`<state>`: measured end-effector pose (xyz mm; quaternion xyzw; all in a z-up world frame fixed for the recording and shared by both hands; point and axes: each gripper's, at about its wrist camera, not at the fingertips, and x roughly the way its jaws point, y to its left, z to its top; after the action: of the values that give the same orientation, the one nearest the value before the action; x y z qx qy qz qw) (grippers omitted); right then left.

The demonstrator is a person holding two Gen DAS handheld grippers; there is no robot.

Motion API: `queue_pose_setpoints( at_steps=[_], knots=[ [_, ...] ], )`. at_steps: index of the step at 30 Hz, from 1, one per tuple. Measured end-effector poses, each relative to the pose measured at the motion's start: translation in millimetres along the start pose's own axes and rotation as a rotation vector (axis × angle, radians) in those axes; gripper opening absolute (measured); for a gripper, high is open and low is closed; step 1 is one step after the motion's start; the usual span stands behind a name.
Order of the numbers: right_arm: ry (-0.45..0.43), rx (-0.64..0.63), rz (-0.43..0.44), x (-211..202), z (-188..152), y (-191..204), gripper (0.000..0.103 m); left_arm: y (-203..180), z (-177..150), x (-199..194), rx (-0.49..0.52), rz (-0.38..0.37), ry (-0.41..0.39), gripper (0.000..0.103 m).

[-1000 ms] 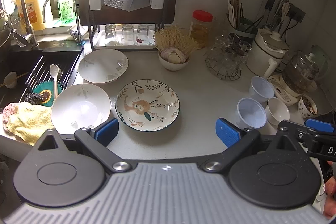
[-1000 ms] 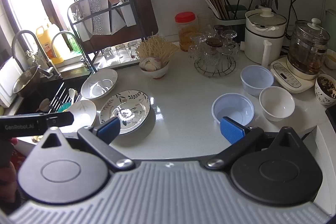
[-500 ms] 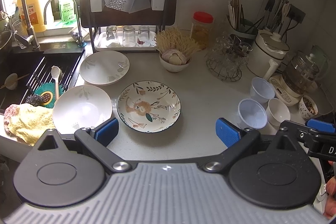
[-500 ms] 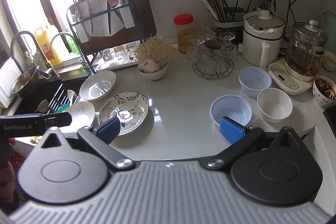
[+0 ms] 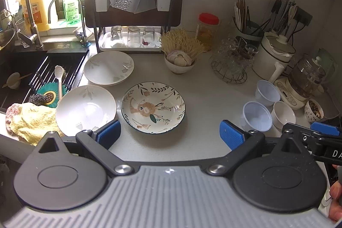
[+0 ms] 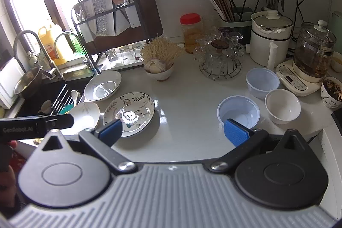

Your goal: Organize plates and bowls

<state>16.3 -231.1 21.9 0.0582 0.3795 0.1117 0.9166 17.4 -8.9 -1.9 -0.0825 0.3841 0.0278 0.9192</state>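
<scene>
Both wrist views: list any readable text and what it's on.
"GenRoboLAI", roughly; the last letters are soft: on the left gripper's black body, seen in the right wrist view.
"DA", cut off by the frame edge: on the right gripper's body, seen in the left wrist view.
Yellow jug label: print too blurred to read.
Green bottle label: too small to read.
Kettle base panel: illegible.

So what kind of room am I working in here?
It looks like a lived-in home kitchen. There is a sink with two faucets on the left, a knife and cutting-board rack against the tiled wall, and plates and small bowls spread over the counter.
</scene>
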Motion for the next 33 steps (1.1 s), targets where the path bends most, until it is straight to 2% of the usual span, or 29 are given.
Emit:
queue_pose_setpoints(
  at_steps=[8,29,33],
  knots=[
    [-0.011,-0.005,0.0,-2,-1,2,0.103,-3,1,-2,0.008,-0.002,0.006,0.1],
    [0.036,0.021,0.029,2,-11,-16,0.103,-15,-16,7,-0.006,0.011,0.071,0.1],
    [0.025,0.007,0.007,0,-10,-22,0.103,-21,-18,5,-0.014,0.02,0.062,0.1]
  ],
)
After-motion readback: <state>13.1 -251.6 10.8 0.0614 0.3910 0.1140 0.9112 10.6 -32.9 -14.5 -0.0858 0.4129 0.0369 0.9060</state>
